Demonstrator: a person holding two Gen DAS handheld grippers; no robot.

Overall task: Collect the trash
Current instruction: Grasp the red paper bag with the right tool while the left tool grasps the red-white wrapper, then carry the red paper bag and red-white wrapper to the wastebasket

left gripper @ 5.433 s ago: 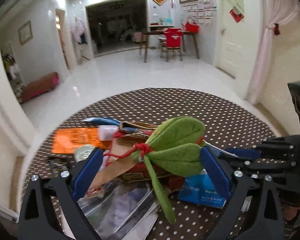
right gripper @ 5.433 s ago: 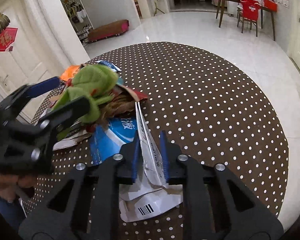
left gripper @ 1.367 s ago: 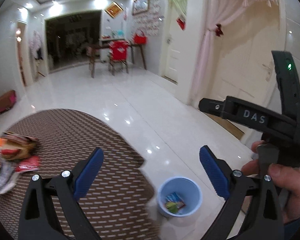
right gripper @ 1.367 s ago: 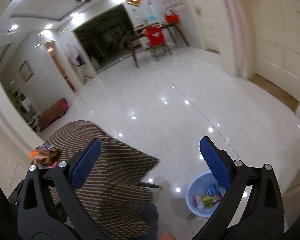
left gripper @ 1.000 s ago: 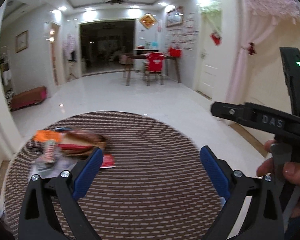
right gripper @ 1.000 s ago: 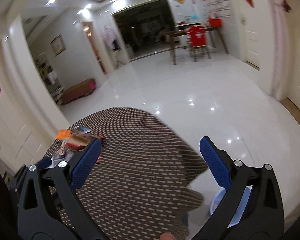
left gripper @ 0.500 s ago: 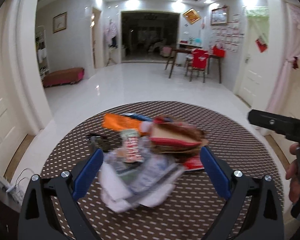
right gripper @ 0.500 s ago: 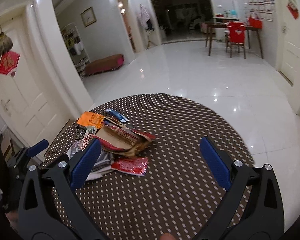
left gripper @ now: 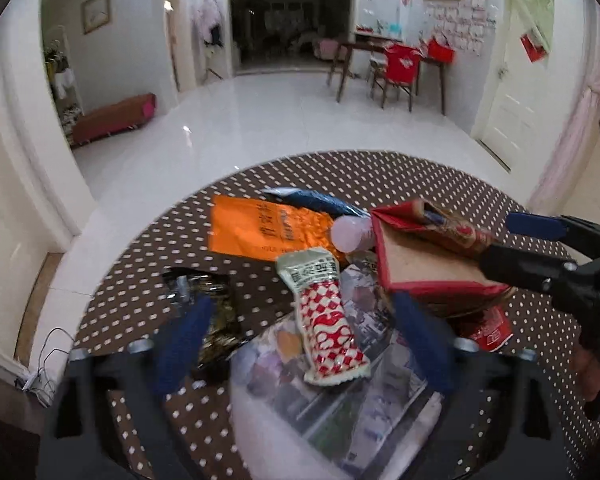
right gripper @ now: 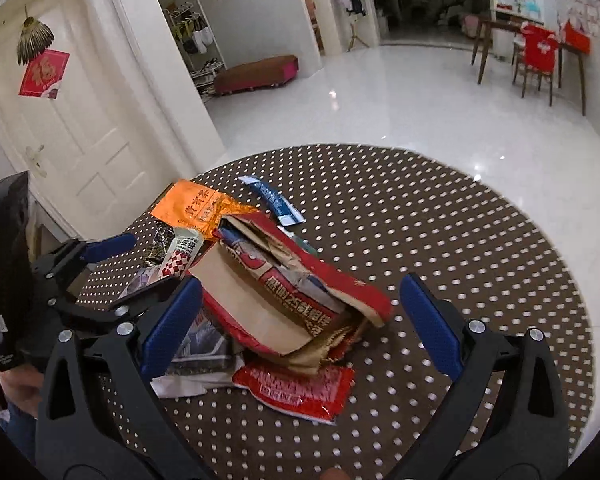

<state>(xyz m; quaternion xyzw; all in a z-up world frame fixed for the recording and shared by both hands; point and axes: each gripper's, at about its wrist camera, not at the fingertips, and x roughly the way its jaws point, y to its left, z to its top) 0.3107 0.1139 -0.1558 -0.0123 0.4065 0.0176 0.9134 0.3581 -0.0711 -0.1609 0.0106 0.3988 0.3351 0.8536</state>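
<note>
A pile of trash lies on the round dotted table point(left gripper: 440, 184). In the left wrist view my left gripper point(left gripper: 300, 344) is open over a red-and-white checked wrapper point(left gripper: 324, 320) and glossy papers point(left gripper: 340, 412). An orange packet point(left gripper: 260, 232), a dark foil wrapper point(left gripper: 212, 304) and a torn red carton point(left gripper: 428, 260) lie around them. In the right wrist view my right gripper point(right gripper: 300, 320) is open over the red carton point(right gripper: 276, 292), with a flat red packet point(right gripper: 300, 392) just below it. Each gripper shows at the edge of the other's view, the right point(left gripper: 556, 248) and the left point(right gripper: 100, 264).
A blue sachet point(right gripper: 276, 200) lies behind the pile. The orange packet point(right gripper: 196, 208) sits at the pile's left edge. The table's right half point(right gripper: 460, 240) shows only dotted cloth. Beyond it are a white tiled floor, a red bench point(left gripper: 112, 116) and a desk with a red chair point(left gripper: 400, 68).
Both grippers have swung from the blue bin on the floor back to the table and moved in close over the trash pile. Both stay open and empty.
</note>
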